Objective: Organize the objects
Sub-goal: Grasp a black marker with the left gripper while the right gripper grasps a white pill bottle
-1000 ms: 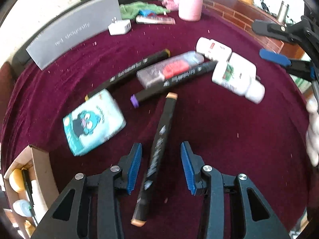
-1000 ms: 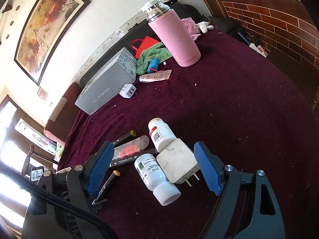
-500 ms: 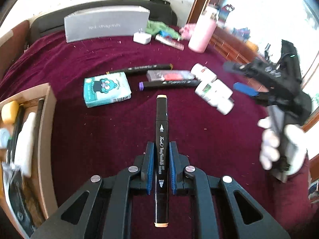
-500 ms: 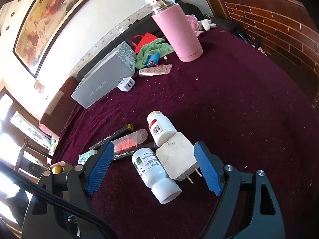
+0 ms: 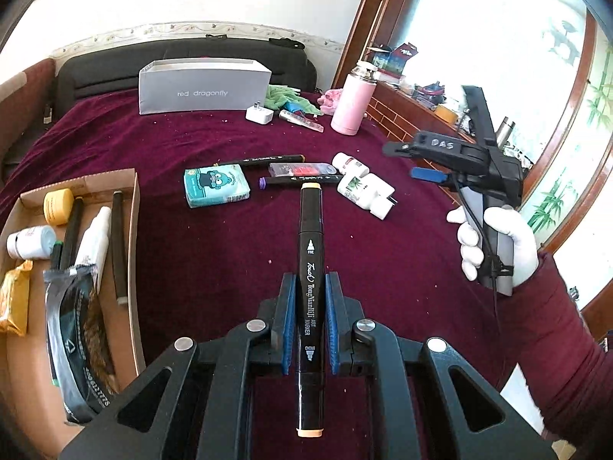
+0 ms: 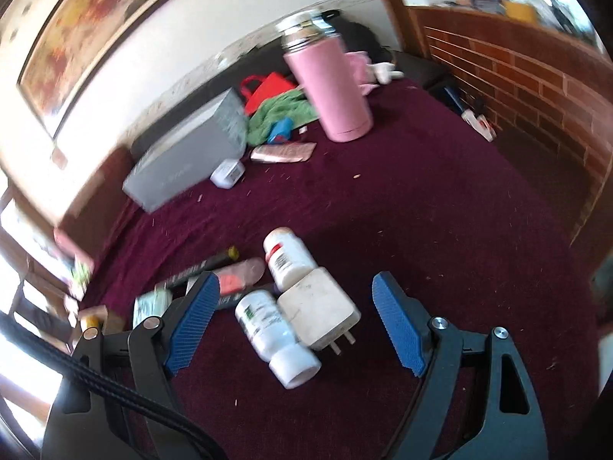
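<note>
My left gripper (image 5: pixel 309 295) is shut on a black art marker (image 5: pixel 311 245) with orange end caps and holds it above the maroon cloth, pointing forward. A cardboard box (image 5: pixel 132 230) with several items lies at the left. On the cloth ahead lie a teal tissue pack (image 5: pixel 216 186), two black markers (image 5: pixel 274 159), a clear case (image 5: pixel 302 169), two white bottles (image 5: pixel 350 165) and a white charger (image 5: pixel 377 188). My right gripper (image 6: pixel 295 306) is open above a white bottle (image 6: pixel 268 322) and the charger (image 6: pixel 318 312); it also shows in the left wrist view (image 5: pixel 425 161).
A grey box (image 5: pixel 205 92), small white adapter (image 5: pixel 259 114), green cloth (image 5: pixel 285 96) and pink flask (image 5: pixel 352 105) stand at the back. A brick ledge (image 6: pixel 536 88) borders the right side. A dark sofa back (image 5: pixel 115 67) runs behind.
My left gripper closed on the marker and lifted it off the cloth, pulling back. The right gripper stayed open and moved slightly over the bottles and charger.
</note>
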`<state>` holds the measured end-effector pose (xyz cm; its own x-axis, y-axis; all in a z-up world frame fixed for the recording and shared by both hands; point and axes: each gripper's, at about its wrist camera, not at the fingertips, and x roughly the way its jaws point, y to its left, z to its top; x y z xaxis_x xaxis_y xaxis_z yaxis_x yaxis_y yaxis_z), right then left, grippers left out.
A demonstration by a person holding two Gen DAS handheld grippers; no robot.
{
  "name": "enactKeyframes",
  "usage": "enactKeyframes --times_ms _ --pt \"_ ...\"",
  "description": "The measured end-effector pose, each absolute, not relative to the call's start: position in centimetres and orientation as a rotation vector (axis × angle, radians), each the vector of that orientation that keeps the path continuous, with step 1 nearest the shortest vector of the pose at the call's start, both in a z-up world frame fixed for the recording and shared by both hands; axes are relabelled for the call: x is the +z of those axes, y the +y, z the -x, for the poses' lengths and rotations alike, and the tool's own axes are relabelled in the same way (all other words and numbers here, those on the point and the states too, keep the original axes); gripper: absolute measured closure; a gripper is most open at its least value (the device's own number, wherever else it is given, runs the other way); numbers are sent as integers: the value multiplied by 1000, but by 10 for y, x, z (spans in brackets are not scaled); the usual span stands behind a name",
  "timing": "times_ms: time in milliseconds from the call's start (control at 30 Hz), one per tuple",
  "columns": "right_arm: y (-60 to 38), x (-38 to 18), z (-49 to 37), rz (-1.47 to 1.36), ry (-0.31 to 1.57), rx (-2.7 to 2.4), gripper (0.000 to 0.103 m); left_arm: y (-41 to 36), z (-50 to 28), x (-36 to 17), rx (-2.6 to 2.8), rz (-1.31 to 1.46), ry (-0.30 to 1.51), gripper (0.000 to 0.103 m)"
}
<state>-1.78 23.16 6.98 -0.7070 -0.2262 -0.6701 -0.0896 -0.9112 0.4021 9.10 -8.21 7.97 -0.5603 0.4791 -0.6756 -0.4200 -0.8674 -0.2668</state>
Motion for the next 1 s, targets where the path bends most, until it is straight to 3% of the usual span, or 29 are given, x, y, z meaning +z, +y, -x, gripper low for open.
enactKeyframes --times_ms 167,267,400,567,767,1000 --pt "184 63 32 -1341 -307 -2669 23 -95 -99 81 2405 1041 -148 91" --pt "168 45 42 -1458 -163 -2663 41 -103 -104 82 2426 1028 -143 91" --pt "153 39 46 -1517 -15 -2672 57 -107 -104 79 2434 1037 -160 91" --pt "136 19 55 -1668 84 -2608 64 -110 -108 76 2429 1040 -184 91" --pt "151 17 50 -1643 -88 -2656 72 -122 -109 76 2451 1041 -202 91" --pt "179 15 23 -1597 -506 -2501 71 -144 -114 75 2489 1046 -222 91"
